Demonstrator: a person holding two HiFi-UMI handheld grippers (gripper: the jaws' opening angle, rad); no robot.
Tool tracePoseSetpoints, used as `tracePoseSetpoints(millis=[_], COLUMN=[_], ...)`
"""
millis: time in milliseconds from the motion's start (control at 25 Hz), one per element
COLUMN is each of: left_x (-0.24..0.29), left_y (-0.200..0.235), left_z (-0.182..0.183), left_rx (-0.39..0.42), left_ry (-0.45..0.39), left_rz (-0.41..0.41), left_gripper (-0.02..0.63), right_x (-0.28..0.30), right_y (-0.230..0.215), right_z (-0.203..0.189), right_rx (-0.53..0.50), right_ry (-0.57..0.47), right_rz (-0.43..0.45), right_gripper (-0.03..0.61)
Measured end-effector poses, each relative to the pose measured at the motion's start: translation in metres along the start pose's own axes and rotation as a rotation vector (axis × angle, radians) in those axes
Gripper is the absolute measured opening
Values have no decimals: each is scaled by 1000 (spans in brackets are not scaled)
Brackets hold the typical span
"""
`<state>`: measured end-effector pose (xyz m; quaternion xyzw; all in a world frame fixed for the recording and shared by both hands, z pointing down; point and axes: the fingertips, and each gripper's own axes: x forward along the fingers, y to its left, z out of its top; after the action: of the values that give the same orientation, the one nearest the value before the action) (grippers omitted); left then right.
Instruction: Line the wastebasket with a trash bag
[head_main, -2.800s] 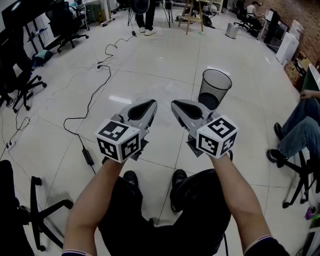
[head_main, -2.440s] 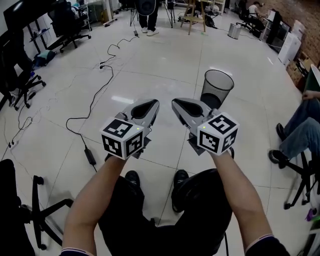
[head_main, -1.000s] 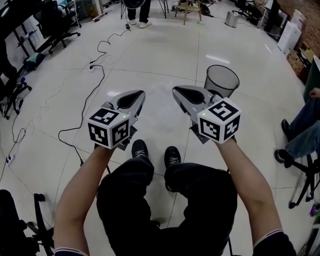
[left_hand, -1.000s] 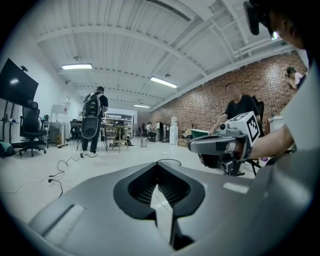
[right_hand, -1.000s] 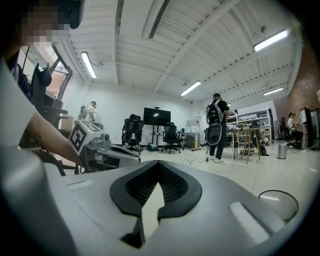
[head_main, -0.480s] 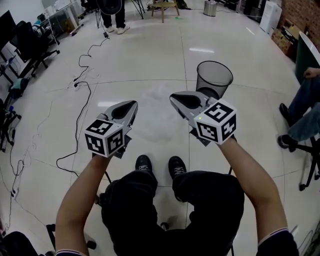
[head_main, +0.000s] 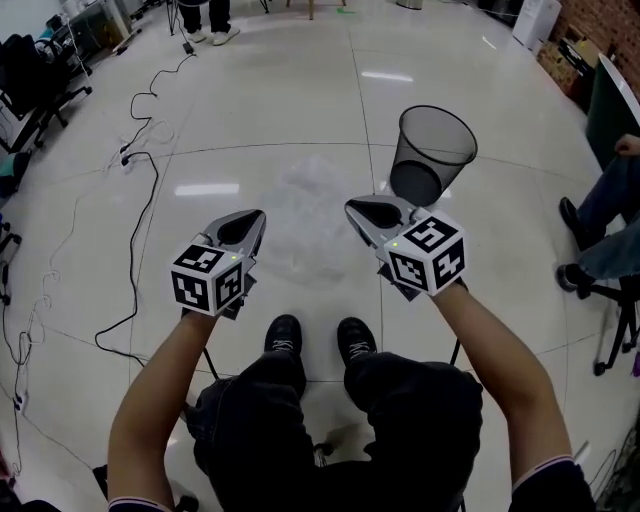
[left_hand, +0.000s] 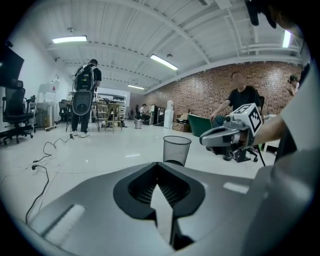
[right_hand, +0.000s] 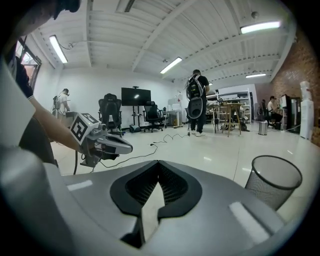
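The clear trash bag (head_main: 305, 215) lies crumpled on the floor (head_main: 300, 100), between and just ahead of both pairs of jaws. The mesh wastebasket (head_main: 432, 150) stands upright beyond the right gripper (head_main: 365, 213). That gripper and the left gripper (head_main: 250, 220) have their jaws closed, with nothing between them.

Both bare forearms (head_main: 158, 392) reach up from the bottom corners of the head view toward its middle, roughly parallel. The left tongs (head_main: 250, 216) sit left of centre. The right tongs (head_main: 357, 208) sit right of centre, a touch higher and well apart from the left. Each points away from the body and tilts slightly downward, with its marker cube (head_main: 208, 281) just ahead of the wrist. In both gripper views the jaws are pressed together with nothing between them. Dark-trousered knees (head_main: 412, 385) and black shoes (head_main: 284, 335) fill the bottom centre.
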<state>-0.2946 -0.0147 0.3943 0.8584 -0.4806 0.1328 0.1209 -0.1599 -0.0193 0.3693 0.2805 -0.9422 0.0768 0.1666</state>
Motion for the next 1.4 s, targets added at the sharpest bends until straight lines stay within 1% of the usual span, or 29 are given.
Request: tracePoseSetpoints(millis=[160,200,400,520,760,1000,1080,1120,1160,1200,1280,1400], left_x=[16,20,42,56,78,93,95,97,97,97,95,85], left_y=[21,24,35,43,58,70,72,73,74,77,87,107], left_z=[-33,-42,-82,-103,-136,-160,-164,-165,-167,-170,-179,-199], left_rx=[-39,-45,-42,-49,-82,-104,-108,-109,-110,-110,-108,-97], left_ry=[51,67,146,178,225,265,274,277,282,289,311,360], left_rz=[17,17,-4,-9,-14,-6,-4,-3,0,5,30,87], left_gripper=[12,12,12,12,12,12,12,12,12,12,12,12], right_x=[25,31,62,75,90,104,106,106,105,104,100,95], right_y=[-18,-22,-33,-36,-41,-44,-48,-51,-54,-58,-64,-72], right_z=[-45,-57,-115,-147,-206,-250,-262,-265,-267,-266,-262,-257], right_rx=[62,83,145,169,238,284,279,271,263,257,260,272], right_ry=[56,72,164,215,329,441,485,499,504,502,489,473], right_rz=[-37,-44,-61,-68,-77,-73,-87,-98,-108,-116,-125,-144], right_gripper=[3,12,44,65,123,163,154,117,44,8,4,3])
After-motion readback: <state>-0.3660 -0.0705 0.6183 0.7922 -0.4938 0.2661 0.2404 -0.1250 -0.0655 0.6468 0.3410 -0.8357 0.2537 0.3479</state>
